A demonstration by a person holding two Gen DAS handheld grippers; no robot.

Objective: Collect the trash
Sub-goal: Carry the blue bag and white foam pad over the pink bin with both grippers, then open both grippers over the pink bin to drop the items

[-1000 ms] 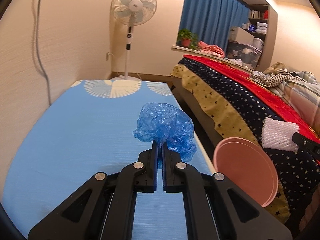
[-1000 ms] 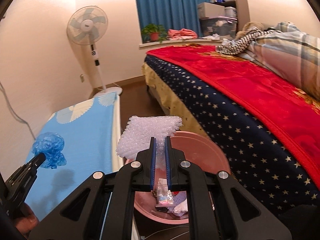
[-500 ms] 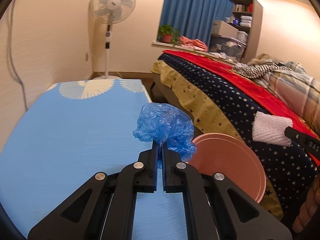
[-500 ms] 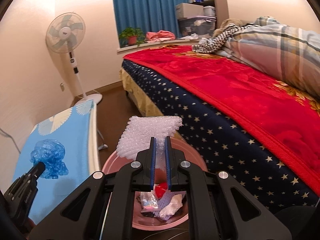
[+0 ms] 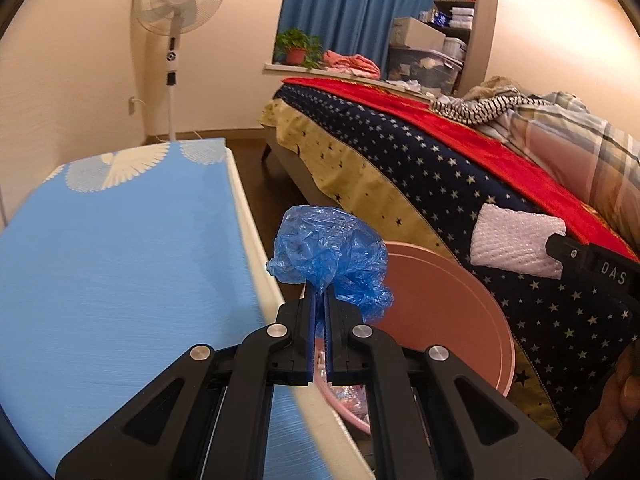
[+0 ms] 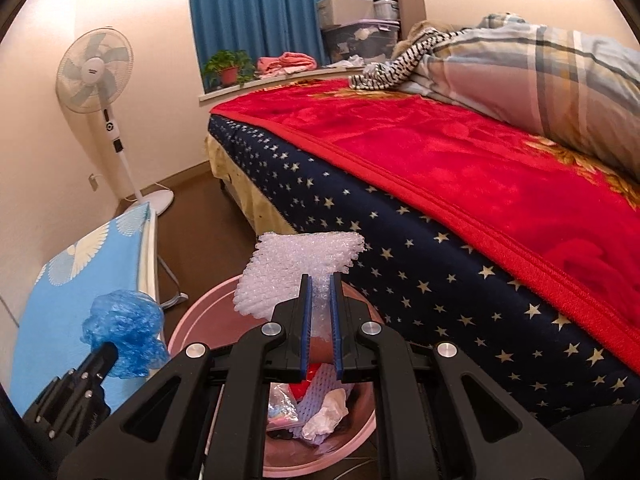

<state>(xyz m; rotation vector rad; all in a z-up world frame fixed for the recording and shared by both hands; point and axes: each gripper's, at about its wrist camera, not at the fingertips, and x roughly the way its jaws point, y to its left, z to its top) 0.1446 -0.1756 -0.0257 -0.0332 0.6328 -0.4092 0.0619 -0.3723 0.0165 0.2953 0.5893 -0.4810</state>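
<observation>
My left gripper is shut on a crumpled blue plastic bag and holds it at the table's right edge, beside the rim of the pink trash bin. My right gripper is shut on a white sheet of bubble wrap and holds it above the same pink bin, which has several pieces of trash inside. The bubble wrap and the right gripper also show in the left wrist view, and the blue bag shows in the right wrist view.
A table with a light blue cover stands on the left. A bed with a red and star-patterned blanket is on the right of the bin. A white standing fan stands at the far wall.
My left gripper has carried the blue bag right, from over the table to the bin's rim. My right gripper has moved the bubble wrap further over the bin.
</observation>
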